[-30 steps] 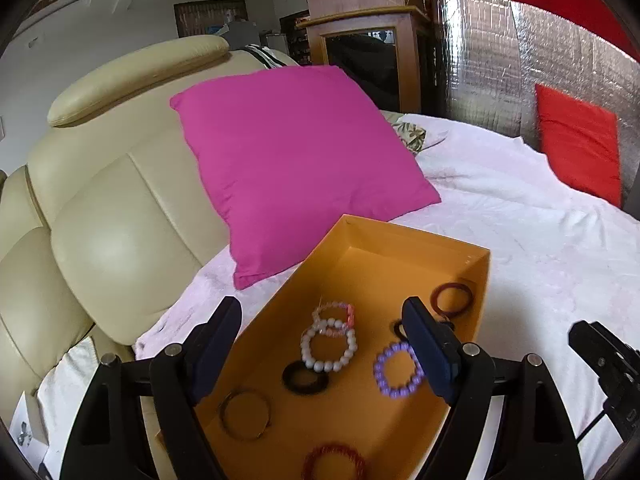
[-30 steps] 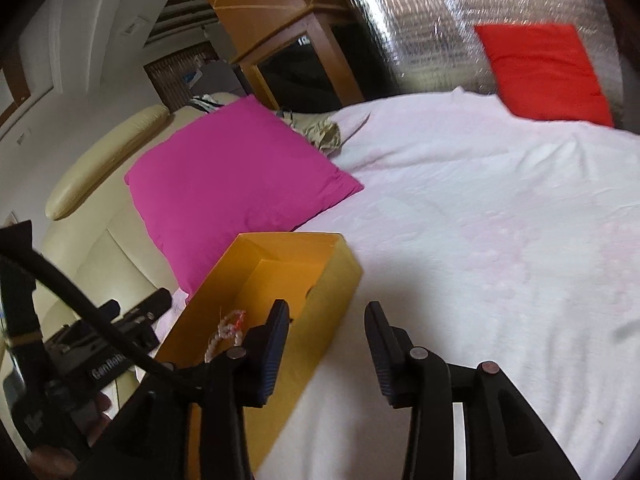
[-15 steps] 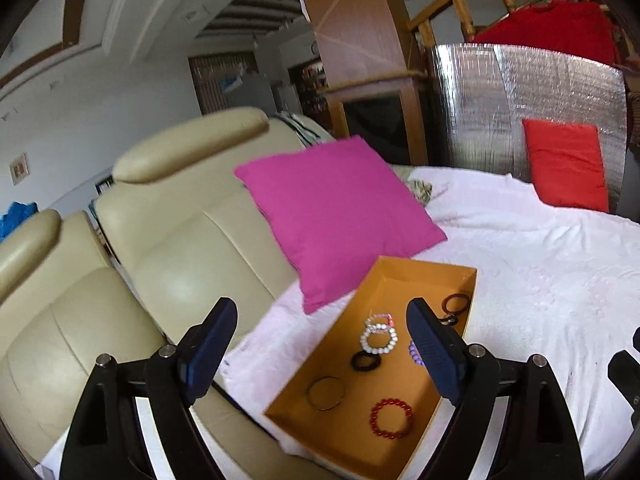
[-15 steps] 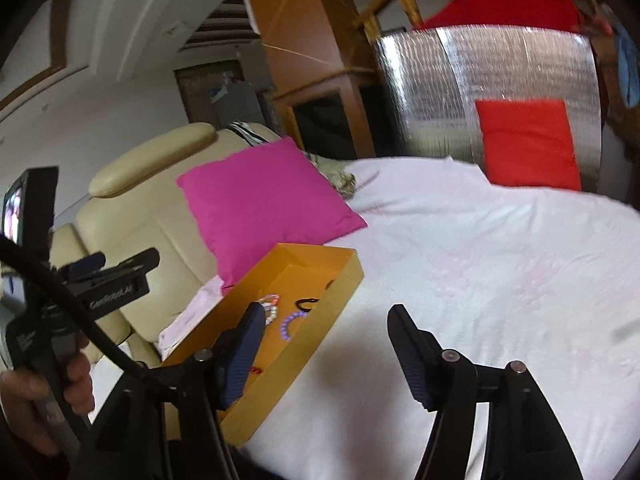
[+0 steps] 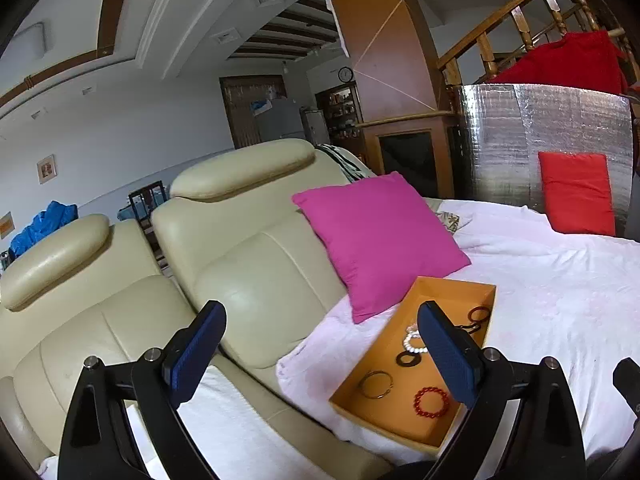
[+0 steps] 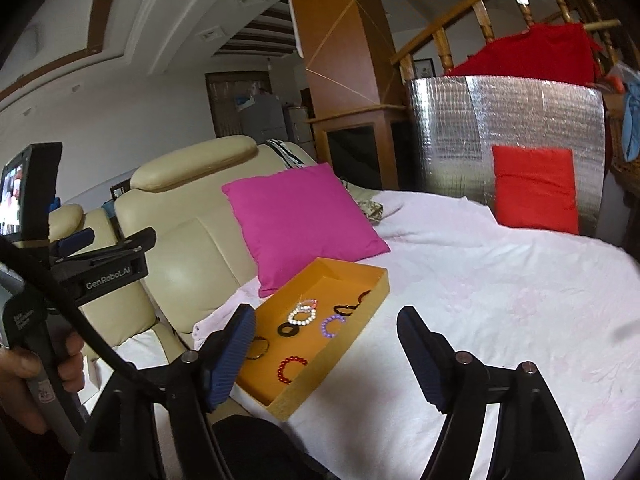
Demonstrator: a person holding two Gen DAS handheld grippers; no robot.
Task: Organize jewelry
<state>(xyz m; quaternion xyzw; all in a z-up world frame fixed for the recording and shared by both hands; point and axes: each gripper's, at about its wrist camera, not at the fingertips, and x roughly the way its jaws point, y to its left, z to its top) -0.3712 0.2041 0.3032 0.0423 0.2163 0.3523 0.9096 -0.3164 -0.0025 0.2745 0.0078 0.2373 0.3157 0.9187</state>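
Note:
An orange box (image 5: 442,288) (image 6: 378,286) lies on the white sheet and holds several bracelets: a red bead one (image 5: 431,401) (image 6: 291,368), a white pearl one (image 6: 302,316), a purple one (image 6: 332,325), a black ring (image 6: 288,330) and a thin metal bangle (image 5: 376,385). My left gripper (image 5: 320,354) is open and empty, raised well back from the box. My right gripper (image 6: 326,346) is open and empty, above the box's near right edge.
A magenta pillow (image 5: 378,236) (image 6: 304,220) leans on the cream leather sofa (image 5: 240,248) behind the box. A red cushion (image 6: 534,190) rests against a silver foil panel (image 6: 500,120). The left hand-held gripper body (image 6: 100,264) shows at the left of the right wrist view.
Both grippers have pulled up and back from the box, so it looks smaller and farther. Both stay open and empty. The bracelets have not moved.

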